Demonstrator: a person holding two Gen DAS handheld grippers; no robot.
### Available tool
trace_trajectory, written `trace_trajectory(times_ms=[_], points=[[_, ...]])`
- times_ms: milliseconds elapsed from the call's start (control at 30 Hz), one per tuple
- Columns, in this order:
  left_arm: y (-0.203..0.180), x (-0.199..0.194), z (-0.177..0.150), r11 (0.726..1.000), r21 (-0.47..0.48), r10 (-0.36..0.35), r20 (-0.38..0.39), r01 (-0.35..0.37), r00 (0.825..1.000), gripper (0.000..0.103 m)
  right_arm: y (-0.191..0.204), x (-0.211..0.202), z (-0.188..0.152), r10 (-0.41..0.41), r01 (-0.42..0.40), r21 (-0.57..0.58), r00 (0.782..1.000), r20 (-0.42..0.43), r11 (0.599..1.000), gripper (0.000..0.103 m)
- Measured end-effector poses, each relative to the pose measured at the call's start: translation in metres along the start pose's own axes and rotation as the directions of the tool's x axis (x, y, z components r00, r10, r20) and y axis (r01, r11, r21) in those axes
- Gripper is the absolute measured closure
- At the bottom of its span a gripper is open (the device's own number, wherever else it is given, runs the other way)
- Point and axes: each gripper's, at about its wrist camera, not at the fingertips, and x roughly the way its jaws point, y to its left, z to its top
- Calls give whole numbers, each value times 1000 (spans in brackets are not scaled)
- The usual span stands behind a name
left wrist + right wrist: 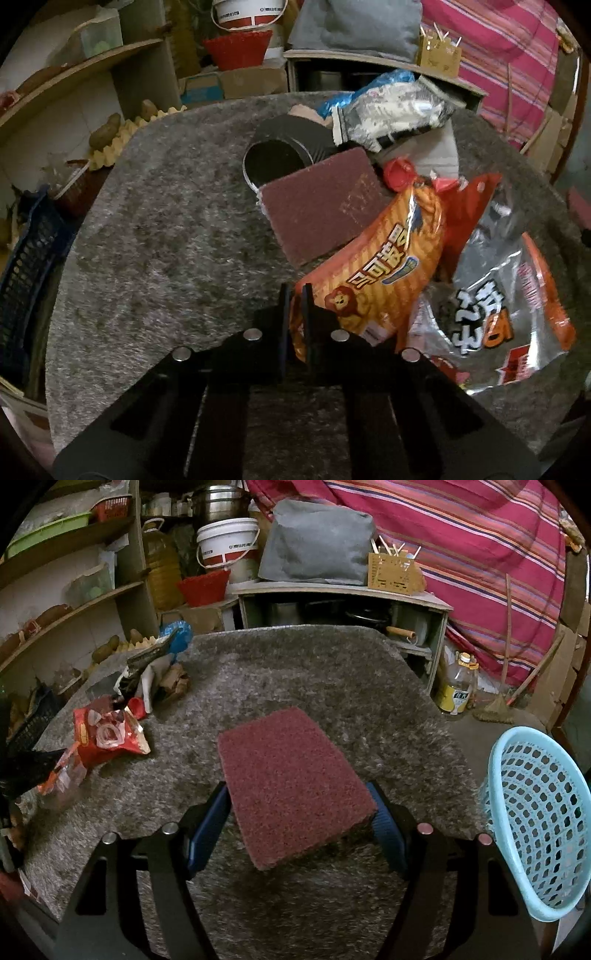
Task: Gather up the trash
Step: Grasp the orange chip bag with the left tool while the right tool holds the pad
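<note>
The left gripper [294, 295] has pinched shut on a corner of the orange crinkly snack bag [373, 273]; thin foil could slip or tear when lifted. The right gripper [299, 805] clamps the maroon rectangular scouring pad [291, 786] wide. Right of the pad, the pale-blue perforated plastic basket [535, 830] shows nothing inside; beyond the pad, the other wrappers lie on the grey shaggy mat [295, 664].
</note>
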Motion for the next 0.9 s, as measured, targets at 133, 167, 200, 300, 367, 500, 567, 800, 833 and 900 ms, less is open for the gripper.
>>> trace_trajectory(times_ms=[133, 167, 200, 300, 367, 500, 567, 800, 833, 900], points=[[1, -11, 2, 999, 23, 43, 45, -44, 998, 100, -1, -2, 0, -1, 1, 7, 1000, 5, 1000, 30], [3, -14, 2, 999, 23, 47, 54, -49, 997, 100, -1, -3, 0, -2, 2, 9, 1000, 7, 1000, 30], [6, -16, 3, 999, 16, 42, 55, -43, 998, 99, -2, -3, 0, -4, 3, 10, 1000, 8, 1000, 30], [15, -18, 4, 999, -3, 49, 53, -49, 997, 98, -3, -4, 0, -11, 11, 8, 1000, 9, 1000, 30], [22, -19, 4, 998, -13, 61, 55, -60, 997, 98, -4, -6, 0, -16, 16, 7, 1000, 12, 1000, 30], [35, -21, 3, 996, -33, 86, 57, -85, 995, 61, -6, -7, -1, -20, 20, 11, 1000, 14, 1000, 30], [40, -23, 0, 995, -47, 92, 65, -89, 994, 32, -7, -7, 0, -21, 21, 14, 1000, 14, 1000, 30], [49, -12, -12, 994, -44, 104, 16, -103, 994, 30, -4, -5, 0, -21, 21, -2, 1000, 10, 1000, 30], [50, -8, -14, 995, -51, 86, 0, -85, 996, 30, -4, -4, 0, -21, 21, -3, 1000, 9, 1000, 30], [47, -4, -16, 998, -51, 42, -19, -43, 999, 31, -2, -4, 1, -21, 21, -6, 1000, 10, 1000, 30]])
